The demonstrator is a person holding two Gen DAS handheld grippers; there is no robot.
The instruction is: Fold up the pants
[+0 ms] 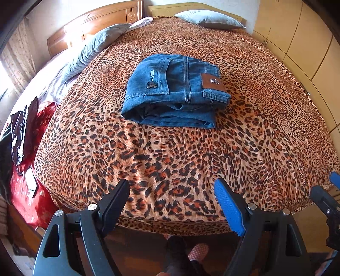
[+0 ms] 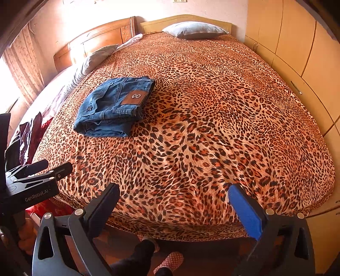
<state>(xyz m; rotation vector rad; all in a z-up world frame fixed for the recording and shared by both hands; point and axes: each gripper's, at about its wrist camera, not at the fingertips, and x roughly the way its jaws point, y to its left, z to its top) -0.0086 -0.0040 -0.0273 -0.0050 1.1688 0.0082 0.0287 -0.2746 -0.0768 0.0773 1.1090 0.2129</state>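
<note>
Left wrist view: left gripper (image 1: 172, 197) fingers wide apart, nothing between them, hanging over the near edge of the bed (image 1: 255, 131). One finger black (image 1: 115, 201), the other with a blue pad (image 1: 228, 207). Pants (image 1: 176, 89), blue denim, sit folded into a compact stack on the leopard-print bedspread, roughly mid-bed, well apart from the fingers and further in. Brown leather patch (image 1: 213, 82) faces up on the right side of the stack; folded edges face the near side. Right gripper (image 1: 327, 191) partly in frame at the right edge, just a blue pad tip and black body. Grey pillow (image 1: 210, 19) at the far end by the headboard, second grey pillow (image 1: 95, 45) far left. Red cloth (image 1: 31, 184) and dark items piled off the left side of the bed. Wardrobe doors (image 1: 308, 48) along the right. Person's slipper (image 1: 198, 251) on the floor below the near edge.

Right wrist view: right gripper (image 2: 176, 201) fingers also spread wide, empty, above the near edge of the bed (image 2: 233, 116). Pants (image 2: 115, 106) lie far left of it, folded, patch up, not touched by anything. Left gripper (image 2: 42, 169) body visible at the left edge, near the bed's left corner. Pillow (image 2: 196, 29) at the far end, wardrobe (image 2: 297, 42) right.
</note>
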